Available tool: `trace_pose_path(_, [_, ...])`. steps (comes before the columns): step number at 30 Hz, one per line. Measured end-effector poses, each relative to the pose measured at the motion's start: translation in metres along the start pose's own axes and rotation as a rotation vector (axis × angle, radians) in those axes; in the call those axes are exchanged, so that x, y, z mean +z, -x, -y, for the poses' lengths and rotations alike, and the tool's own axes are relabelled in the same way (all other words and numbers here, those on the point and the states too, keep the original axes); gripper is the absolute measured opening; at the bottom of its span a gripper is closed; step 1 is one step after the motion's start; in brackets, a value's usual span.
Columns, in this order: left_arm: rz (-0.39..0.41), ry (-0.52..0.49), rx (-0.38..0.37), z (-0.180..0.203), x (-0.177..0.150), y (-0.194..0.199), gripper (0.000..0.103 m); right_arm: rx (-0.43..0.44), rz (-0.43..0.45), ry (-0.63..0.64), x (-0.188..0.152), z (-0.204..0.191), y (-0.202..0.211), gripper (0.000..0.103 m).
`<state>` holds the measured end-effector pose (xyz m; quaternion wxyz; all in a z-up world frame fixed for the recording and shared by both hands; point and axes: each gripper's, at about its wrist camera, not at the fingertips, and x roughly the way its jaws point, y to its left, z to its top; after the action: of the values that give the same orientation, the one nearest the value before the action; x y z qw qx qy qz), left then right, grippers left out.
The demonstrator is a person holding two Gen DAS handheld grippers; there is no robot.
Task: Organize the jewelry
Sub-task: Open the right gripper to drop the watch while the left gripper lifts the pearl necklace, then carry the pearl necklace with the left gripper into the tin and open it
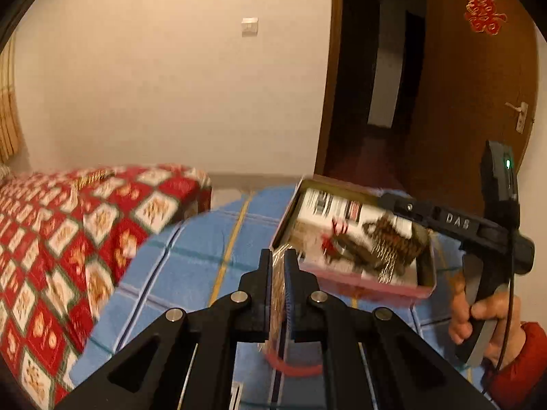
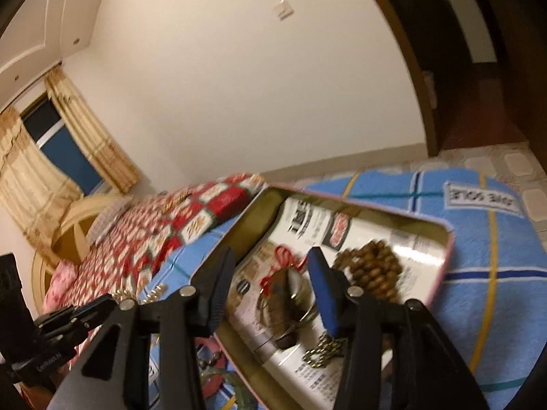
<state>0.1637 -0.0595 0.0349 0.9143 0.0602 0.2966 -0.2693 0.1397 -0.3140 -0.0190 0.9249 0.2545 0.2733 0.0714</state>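
Note:
A pink tin box (image 1: pixel 369 288) (image 2: pixel 444 266) lies on the blue checked blanket (image 1: pixel 191 263), lined with printed paper. Inside lie a brown bead bracelet (image 2: pixel 367 270), a dark pendant on red cord (image 2: pixel 283 290) and a metal chain (image 2: pixel 323 348). My left gripper (image 1: pixel 278 259) is shut on a pale gold beaded string with a red loop (image 1: pixel 277 294), held just left of the box's near corner. My right gripper (image 2: pixel 270 273) is open above the box, straddling the pendant; in the left wrist view its body (image 1: pixel 454 222) reaches over the box.
A red patterned quilt (image 1: pixel 68 239) covers the bed to the left. More jewelry, with pale beads (image 2: pixel 154 295), lies on the blanket left of the box. An open doorway (image 1: pixel 369 85) and wooden door (image 1: pixel 478 85) stand behind. A curtained window (image 2: pixel 61 147) is far left.

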Motion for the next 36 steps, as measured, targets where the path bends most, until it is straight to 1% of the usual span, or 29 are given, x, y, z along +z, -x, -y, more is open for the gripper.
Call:
trace_pose_path(1, [0.017,-0.003,-0.02,0.003,0.006,0.001,0.006,-0.013,0.02,-0.006,0.002,0.003,0.004,0.049])
trace_pose_path(3, [0.035,-0.026,-0.03,0.012,0.018,0.0,0.006,-0.053,0.064,-0.014,0.005,0.007,0.013,0.049])
trace_pose_path(5, [0.051,-0.069,-0.01,0.021,0.03,-0.003,0.006,-0.081,0.099,-0.04,0.007,0.015,0.02,0.049])
trace_pose_path(7, [0.054,-0.069,0.015,0.023,0.04,-0.005,0.006,-0.086,0.109,-0.069,0.009,0.023,0.023,0.05])
trace_pose_path(8, [0.035,-0.059,0.023,0.021,0.041,-0.008,0.007,-0.084,0.108,-0.085,0.009,0.026,0.023,0.051])
trace_pose_path(10, [-0.033,-0.038,0.045,0.014,0.033,-0.019,0.025,-0.075,0.096,-0.1,0.011,0.029,0.021,0.051])
trace_pose_path(11, [-0.074,-0.023,0.073,0.008,0.024,-0.027,0.053,-0.074,0.092,-0.098,0.011,0.029,0.021,0.051])
trace_pose_path(12, [-0.121,-0.007,0.098,0.003,0.012,-0.036,0.075,-0.076,0.092,-0.091,0.012,0.027,0.021,0.051])
trace_pose_path(13, [-0.162,0.01,0.113,-0.002,0.001,-0.045,0.076,-0.081,0.095,-0.077,0.012,0.025,0.021,0.051])
trace_pose_path(16, [-0.245,0.062,0.149,-0.015,-0.025,-0.07,0.076,-0.101,0.11,-0.027,0.012,0.012,0.025,0.051])
trace_pose_path(17, [-0.27,0.083,0.162,-0.019,-0.032,-0.077,0.069,-0.105,0.114,-0.014,0.011,0.01,0.025,0.051])
trace_pose_path(18, [-0.294,0.097,0.151,-0.023,-0.039,-0.085,0.043,-0.11,0.117,-0.003,0.011,0.007,0.025,0.051])
trace_pose_path(19, [-0.316,0.101,0.141,-0.024,-0.044,-0.091,0.026,-0.114,0.119,0.007,0.011,0.005,0.025,0.051])
trace_pose_path(20, [-0.308,0.107,0.131,-0.025,-0.048,-0.093,0.018,-0.116,0.121,0.011,0.011,0.004,0.024,0.051])
trace_pose_path(22, [-0.293,0.082,0.123,-0.023,-0.048,-0.093,0.014,-0.117,0.125,0.006,0.011,0.006,0.024,0.051])
trace_pose_path(24, [-0.292,0.044,0.127,-0.02,-0.047,-0.093,0.013,-0.121,0.128,-0.01,0.012,0.01,0.025,0.051])
trace_pose_path(25, [-0.279,0.036,0.131,-0.019,-0.046,-0.091,0.013,-0.121,0.131,-0.024,0.012,0.013,0.025,0.051])
trace_pose_path(26, [-0.245,0.037,0.133,-0.019,-0.042,-0.086,0.0,-0.121,0.134,-0.035,0.013,0.015,0.026,0.051])
trace_pose_path(29, [-0.122,0.076,0.103,-0.02,-0.022,-0.06,0.0,-0.128,0.162,-0.061,0.014,0.02,0.031,0.051])
trace_pose_path(31, [-0.04,0.06,0.076,-0.012,-0.003,-0.042,0.0,-0.131,0.178,-0.074,0.016,0.023,0.034,0.051])
trace_pose_path(34, [0.043,0.003,0.027,0.01,0.023,-0.023,0.0,-0.138,0.181,-0.089,0.016,0.026,0.034,0.051])
trace_pose_path(36, [0.064,-0.026,0.029,0.019,0.037,-0.022,0.0,-0.134,0.176,-0.099,0.017,0.027,0.032,0.051])
